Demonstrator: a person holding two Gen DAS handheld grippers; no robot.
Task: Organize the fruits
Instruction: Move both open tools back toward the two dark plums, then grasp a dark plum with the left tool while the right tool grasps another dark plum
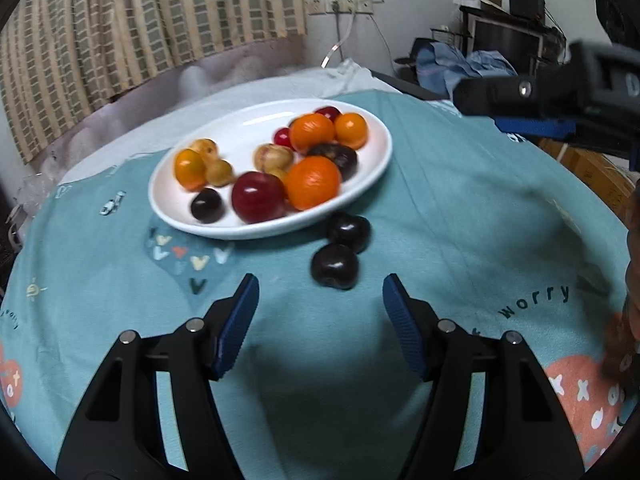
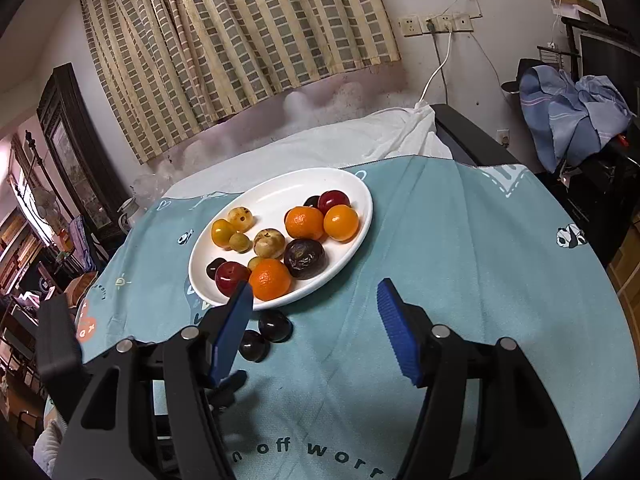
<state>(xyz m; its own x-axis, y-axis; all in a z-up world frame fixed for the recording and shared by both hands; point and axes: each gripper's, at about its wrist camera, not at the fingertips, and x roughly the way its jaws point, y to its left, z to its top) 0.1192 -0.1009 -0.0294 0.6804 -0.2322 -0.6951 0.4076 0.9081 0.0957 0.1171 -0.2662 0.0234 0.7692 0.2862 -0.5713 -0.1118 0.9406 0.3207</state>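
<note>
Both tongs (image 1: 318, 304) (image 2: 316, 308) gape half-wide, holding nothing.

Table is covered by a teal printed cloth (image 1: 460, 208); a white sheet (image 2: 320, 144) is seen under it at the far edge. A white oval plate (image 1: 240, 128) is set on the cloth, ahead of the left jaws and slightly to their left. Two dark plums (image 1: 340, 252) are laid directly on the cloth, touching each other, just beside the plate's near rim, between plate and left jaws. In the right wrist view they are partly hidden behind the left-hand finger.
</note>
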